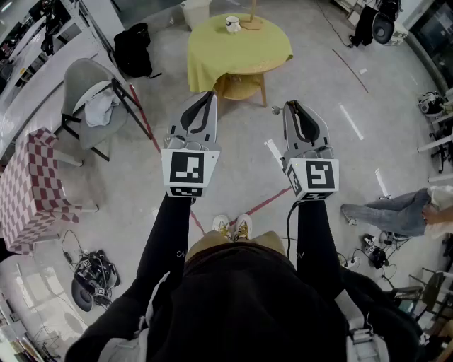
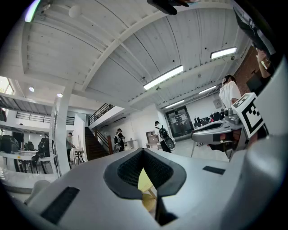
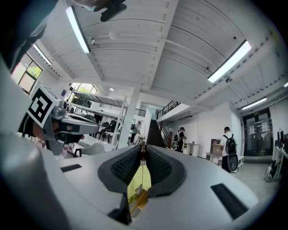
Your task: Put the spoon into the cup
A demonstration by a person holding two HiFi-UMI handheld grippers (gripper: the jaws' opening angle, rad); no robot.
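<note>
The left gripper (image 1: 209, 95) has its jaws together on nothing, well apart from the cup (image 1: 232, 24) on the yellow table (image 1: 241, 55) ahead; the spoon is too small to find there. The right gripper (image 1: 289, 105) is likewise together and empty, so reaching in unopened could shove the spoon away or tip the cup.

Far ahead of the left tongs (image 1: 209, 95) and right tongs (image 1: 290, 104), the cup (image 1: 232, 24) on the table (image 1: 241, 56) is too small to tell whether a spoon lies in or beside it. The wooden thing (image 1: 252, 21) just beside the cup is cut off by the top edge. In both gripper views the closed jaws hide nearly all the table, leaving a yellow sliver. Beyond the right tongs, a person's legs (image 1: 396, 212) run off the edge.
</note>
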